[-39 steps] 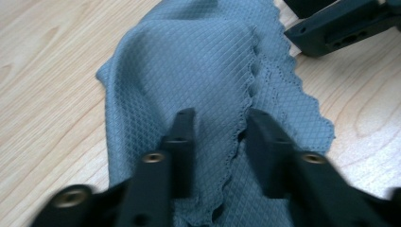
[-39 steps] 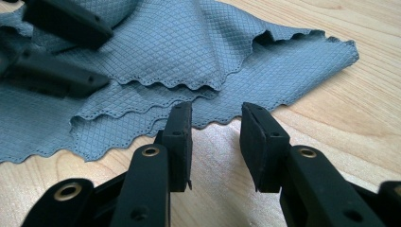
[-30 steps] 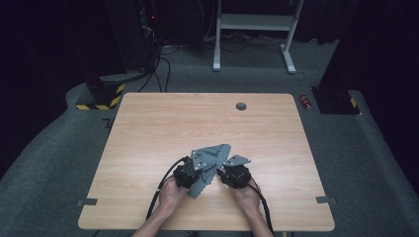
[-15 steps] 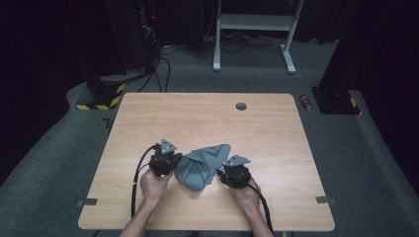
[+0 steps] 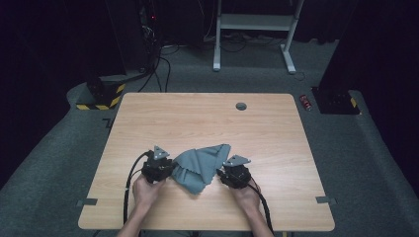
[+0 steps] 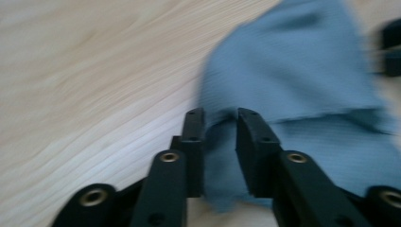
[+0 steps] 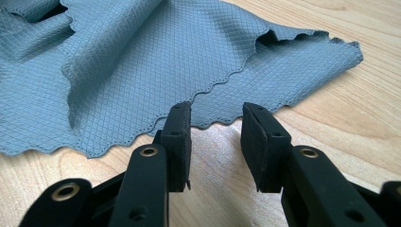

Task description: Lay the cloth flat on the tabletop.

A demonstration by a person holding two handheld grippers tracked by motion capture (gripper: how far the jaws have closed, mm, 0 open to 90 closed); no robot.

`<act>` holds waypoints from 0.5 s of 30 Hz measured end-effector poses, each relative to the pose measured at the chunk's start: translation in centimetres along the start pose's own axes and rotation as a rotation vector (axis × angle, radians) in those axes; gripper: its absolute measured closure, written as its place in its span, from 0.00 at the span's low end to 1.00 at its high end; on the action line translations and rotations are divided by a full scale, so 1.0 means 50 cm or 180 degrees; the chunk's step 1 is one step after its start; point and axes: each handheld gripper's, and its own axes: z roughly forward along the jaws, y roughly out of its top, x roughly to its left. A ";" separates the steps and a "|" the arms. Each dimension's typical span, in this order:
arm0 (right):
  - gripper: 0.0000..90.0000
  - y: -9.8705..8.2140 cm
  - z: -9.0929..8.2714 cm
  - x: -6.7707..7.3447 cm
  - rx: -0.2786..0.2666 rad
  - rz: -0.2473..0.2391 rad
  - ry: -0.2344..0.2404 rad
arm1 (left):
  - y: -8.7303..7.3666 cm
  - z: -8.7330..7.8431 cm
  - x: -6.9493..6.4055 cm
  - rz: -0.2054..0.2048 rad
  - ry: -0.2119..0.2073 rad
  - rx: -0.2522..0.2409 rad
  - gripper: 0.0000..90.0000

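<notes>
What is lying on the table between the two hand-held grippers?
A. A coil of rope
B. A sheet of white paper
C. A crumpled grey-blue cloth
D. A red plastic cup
C: a crumpled grey-blue cloth with a scalloped edge lies on the wooden table, between the left gripper and the right gripper.

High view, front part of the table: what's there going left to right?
Left gripper with black fingers and grey three-cornered plate → crumpled blue-grey quilted cloth → right gripper with black fingers and grey plate, all on the light wooden table.
</notes>
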 end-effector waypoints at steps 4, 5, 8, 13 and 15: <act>0.71 0.000 0.000 0.000 -0.0001 -0.0012 0.0002 | 0.026 0.000 -0.056 0.0324 -0.0261 -0.0026 0.64; 0.71 0.000 0.000 0.000 -0.0001 -0.0012 0.0002 | 0.029 0.006 -0.065 0.0355 -0.0305 0.0006 0.62; 0.71 0.000 0.000 0.000 -0.0005 -0.0016 0.0001 | 0.037 0.050 -0.099 0.0564 -0.0345 0.0241 0.56; 0.70 0.000 0.000 -0.001 -0.0006 -0.0029 0.0003 | 0.039 0.095 -0.116 0.0587 -0.0270 0.0465 0.71; 0.70 0.000 0.000 0.000 -0.0005 -0.0029 0.0003 | 0.040 0.100 -0.116 0.0579 -0.0274 0.0482 0.77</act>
